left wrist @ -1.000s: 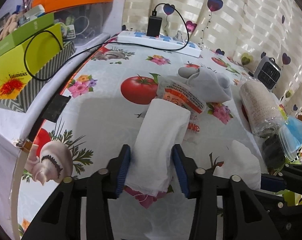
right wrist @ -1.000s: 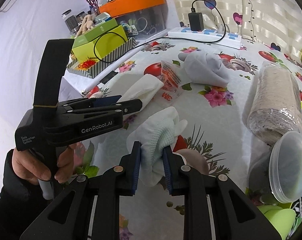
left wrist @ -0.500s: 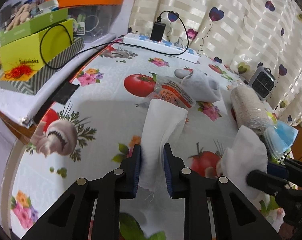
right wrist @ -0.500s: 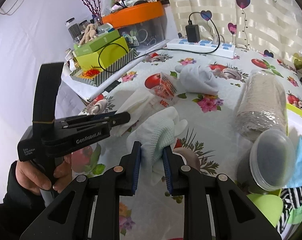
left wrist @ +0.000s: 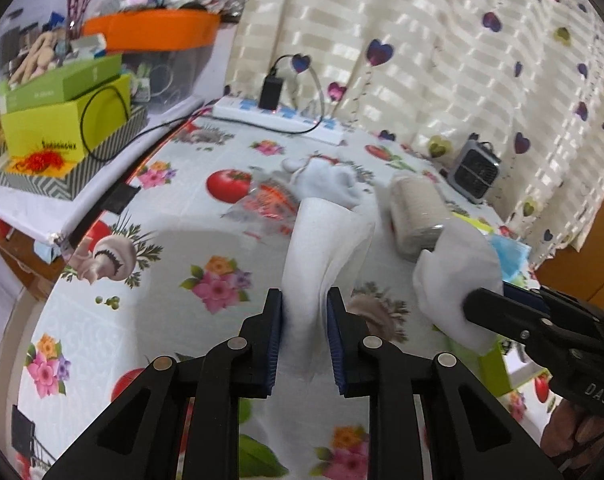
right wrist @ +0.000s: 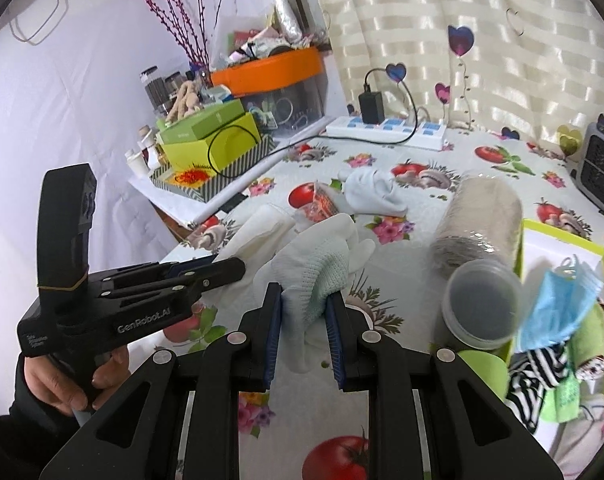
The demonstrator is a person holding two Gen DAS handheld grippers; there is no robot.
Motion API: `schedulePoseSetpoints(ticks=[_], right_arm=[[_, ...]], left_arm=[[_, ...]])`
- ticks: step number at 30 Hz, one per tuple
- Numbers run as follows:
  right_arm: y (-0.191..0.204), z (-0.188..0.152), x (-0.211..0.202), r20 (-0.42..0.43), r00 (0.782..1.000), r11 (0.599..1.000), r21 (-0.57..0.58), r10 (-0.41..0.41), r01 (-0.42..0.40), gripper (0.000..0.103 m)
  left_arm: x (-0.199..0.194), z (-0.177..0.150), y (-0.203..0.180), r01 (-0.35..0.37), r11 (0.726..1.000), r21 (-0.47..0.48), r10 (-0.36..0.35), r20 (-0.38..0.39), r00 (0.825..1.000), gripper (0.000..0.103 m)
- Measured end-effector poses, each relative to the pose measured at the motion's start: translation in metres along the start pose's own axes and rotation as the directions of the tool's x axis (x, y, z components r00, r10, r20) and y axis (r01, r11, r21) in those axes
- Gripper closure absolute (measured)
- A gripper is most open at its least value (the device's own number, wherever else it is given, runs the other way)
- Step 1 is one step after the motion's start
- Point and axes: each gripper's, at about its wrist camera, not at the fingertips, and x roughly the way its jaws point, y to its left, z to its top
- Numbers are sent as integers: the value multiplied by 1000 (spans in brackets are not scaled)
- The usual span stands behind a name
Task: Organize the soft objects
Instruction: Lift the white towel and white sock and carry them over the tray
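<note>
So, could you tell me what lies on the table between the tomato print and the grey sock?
A crinkled orange-and-clear plastic packet lies there, beside the tomato print and just short of the grey sock; the right wrist view shows it best.

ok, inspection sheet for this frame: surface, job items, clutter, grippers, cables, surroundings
Surface: table under a tomato-and-flower print cloth.
Job's things: white cloth, knit glove, grey sock, blue mask at green bin.
Clutter: wrapped roll, lidded tub, snack packet.
Grippers: left gripper shut on cloth; right gripper shut on glove.
Cables: power strip with charger.
Surroundings: heart curtain, small heater.
</note>
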Motion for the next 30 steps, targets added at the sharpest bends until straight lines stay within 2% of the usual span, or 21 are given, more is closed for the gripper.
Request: schedulePoseSetpoints(ticks=[14,30], right_arm=[[-5,-8,-59,102,994,999,9,-38,37,81],[-18,-21,-96,153,985,996,42,-81,76,81]], left_arm=[[-47,-5,-55,64,995,76,-69,66,995,83],[-62,-8,-96,115,983,141,-126,71,989,83]])
